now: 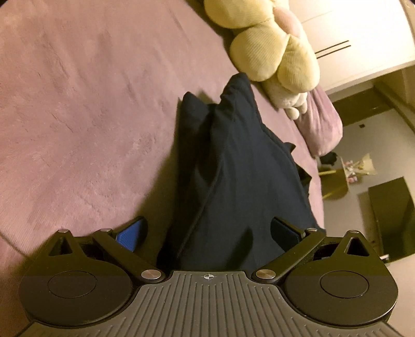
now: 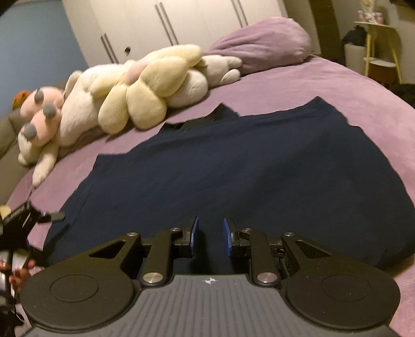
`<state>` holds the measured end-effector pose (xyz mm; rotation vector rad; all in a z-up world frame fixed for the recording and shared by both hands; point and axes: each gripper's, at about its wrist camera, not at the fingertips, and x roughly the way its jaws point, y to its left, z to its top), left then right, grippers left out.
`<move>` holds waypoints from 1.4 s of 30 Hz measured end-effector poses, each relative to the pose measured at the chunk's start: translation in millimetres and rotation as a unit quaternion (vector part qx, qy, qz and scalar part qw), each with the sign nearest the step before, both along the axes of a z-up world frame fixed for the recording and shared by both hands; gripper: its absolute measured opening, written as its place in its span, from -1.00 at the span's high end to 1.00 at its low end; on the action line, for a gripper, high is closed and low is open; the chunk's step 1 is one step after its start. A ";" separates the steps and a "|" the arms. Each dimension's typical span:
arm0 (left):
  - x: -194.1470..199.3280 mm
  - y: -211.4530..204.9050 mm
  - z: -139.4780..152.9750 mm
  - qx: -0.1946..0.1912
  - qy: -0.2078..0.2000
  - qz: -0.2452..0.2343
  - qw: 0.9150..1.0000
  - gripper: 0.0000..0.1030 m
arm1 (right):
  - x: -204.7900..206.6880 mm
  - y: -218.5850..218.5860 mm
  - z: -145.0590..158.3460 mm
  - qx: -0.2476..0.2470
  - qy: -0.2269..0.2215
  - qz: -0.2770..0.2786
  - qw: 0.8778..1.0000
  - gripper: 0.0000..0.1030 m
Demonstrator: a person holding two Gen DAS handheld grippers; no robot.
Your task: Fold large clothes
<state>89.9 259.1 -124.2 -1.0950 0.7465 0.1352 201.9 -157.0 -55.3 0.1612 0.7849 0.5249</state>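
Observation:
A large dark navy garment (image 2: pixel 233 166) lies spread on the purple bed cover (image 2: pixel 337 88). In the left wrist view the same garment (image 1: pixel 238 176) rises in folds toward the camera and fills the space between the wide-apart blue pads. My left gripper (image 1: pixel 207 233) is open with the cloth lying between its fingers. My right gripper (image 2: pixel 210 236) hovers low over the near edge of the garment, its blue pads a small gap apart, with nothing clamped between them. The left gripper also shows at the left edge of the right wrist view (image 2: pixel 31 215).
Yellow and white plush toys (image 2: pixel 145 88) and a purple pillow (image 2: pixel 262 44) lie along the far side of the bed. White wardrobe doors (image 2: pixel 181 23) stand behind. A yellow shelf (image 2: pixel 381 46) and the floor are off the bed's right side.

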 end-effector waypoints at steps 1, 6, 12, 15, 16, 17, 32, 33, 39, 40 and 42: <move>-0.4 3.0 -1.9 -0.010 -0.002 0.002 1.000 -0.99 | 0.5 4.4 0.5 -0.003 0.002 0.004 1.000 0.61; 1.5 12.1 -7.9 -0.045 -0.002 0.009 0.999 -0.34 | 1.9 15.1 2.8 -0.016 0.005 0.002 1.000 0.61; 3.5 11.2 -6.9 -0.067 -0.013 0.003 0.998 0.08 | 4.3 26.2 2.5 -0.031 0.006 0.001 1.000 0.56; 1.1 11.5 2.1 -0.077 -0.043 -0.005 0.996 0.16 | 4.3 30.1 2.0 -0.041 0.007 0.001 0.999 0.56; 1.0 11.0 3.7 -0.076 -0.048 -0.008 0.996 0.15 | 4.1 30.4 2.4 -0.041 0.006 0.001 0.999 0.56; 2.1 10.3 4.5 -0.069 -0.047 -0.012 0.996 0.08 | 4.3 31.0 2.7 -0.039 0.005 -0.001 0.999 0.56; 14.5 0.8 32.4 -0.036 -0.030 -0.028 0.999 0.28 | -2.8 63.8 6.4 -0.064 -0.031 0.011 0.997 0.72; 15.9 -0.5 36.5 -0.035 -0.031 -0.030 0.998 0.29 | -6.4 66.6 8.2 -0.067 -0.046 0.010 0.997 0.72; 23.3 -11.7 58.1 -0.028 -0.043 -0.039 0.998 0.30 | -0.2 80.6 -29.5 -0.113 -0.019 0.021 0.993 0.73; 24.0 -12.5 61.5 -0.031 -0.045 -0.038 0.998 0.31 | 1.7 82.7 -27.1 -0.115 -0.013 0.020 0.993 0.73; 25.6 -15.2 68.7 -0.028 -0.048 -0.040 0.998 0.31 | 6.5 81.6 -21.3 -0.109 0.003 0.022 0.994 0.74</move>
